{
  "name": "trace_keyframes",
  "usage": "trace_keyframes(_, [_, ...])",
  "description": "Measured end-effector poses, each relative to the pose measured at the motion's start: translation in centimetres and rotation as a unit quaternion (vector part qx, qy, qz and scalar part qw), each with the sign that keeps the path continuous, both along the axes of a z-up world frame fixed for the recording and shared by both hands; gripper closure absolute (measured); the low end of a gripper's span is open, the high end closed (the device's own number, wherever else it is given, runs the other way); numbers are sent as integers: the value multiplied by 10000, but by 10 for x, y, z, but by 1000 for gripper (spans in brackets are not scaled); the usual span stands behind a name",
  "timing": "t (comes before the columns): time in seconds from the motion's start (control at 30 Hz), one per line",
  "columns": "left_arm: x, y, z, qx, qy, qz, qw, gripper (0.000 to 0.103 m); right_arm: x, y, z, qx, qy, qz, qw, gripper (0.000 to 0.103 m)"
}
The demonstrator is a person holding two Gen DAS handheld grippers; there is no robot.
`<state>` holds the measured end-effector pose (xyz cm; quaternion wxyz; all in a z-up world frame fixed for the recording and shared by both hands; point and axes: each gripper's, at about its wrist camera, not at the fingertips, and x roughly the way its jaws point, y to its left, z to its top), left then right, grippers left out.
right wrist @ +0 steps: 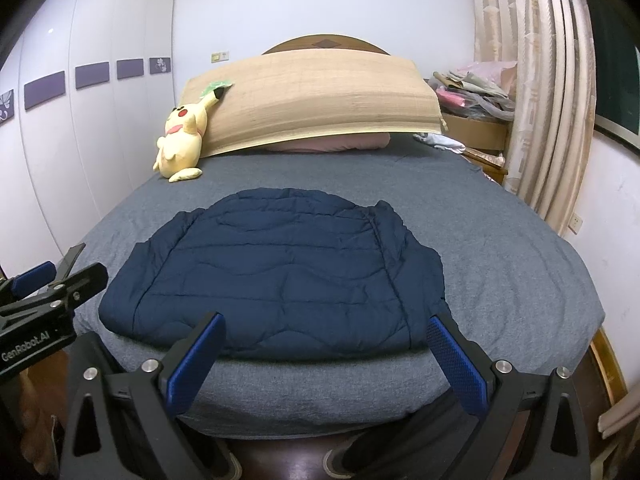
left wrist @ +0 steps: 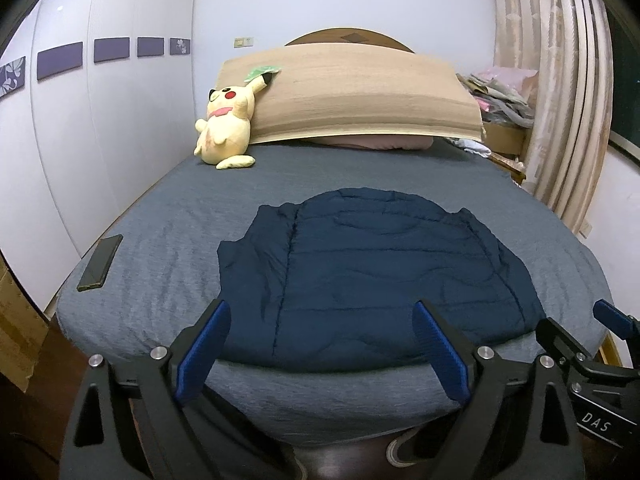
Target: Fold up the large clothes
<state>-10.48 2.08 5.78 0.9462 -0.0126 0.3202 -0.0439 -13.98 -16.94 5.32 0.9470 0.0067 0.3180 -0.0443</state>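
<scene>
A dark navy quilted jacket lies folded into a compact shape on the grey bed, near its foot edge; it also shows in the right wrist view. My left gripper is open and empty, held at the foot of the bed just short of the jacket's near edge. My right gripper is open and empty, also at the foot edge just in front of the jacket. Each gripper shows at the side of the other's view, the right gripper in the left wrist view and the left gripper in the right wrist view.
A yellow plush toy leans on a tan mat propped at the headboard. A black phone lies at the bed's left edge. White wardrobe doors stand left; curtains and a cluttered nightstand right.
</scene>
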Motion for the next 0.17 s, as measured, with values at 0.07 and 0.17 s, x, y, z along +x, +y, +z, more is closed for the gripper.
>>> trace_keyframes(0.07, [-1, -1, 0, 4, -12, -27, 10000, 10, 0, 0, 0, -7, 1, -7, 10000, 1])
trace_keyframes(0.17, [-2, -3, 0, 29, -31, -37, 10000, 10, 0, 0, 0, -13, 4, -2, 10000, 1])
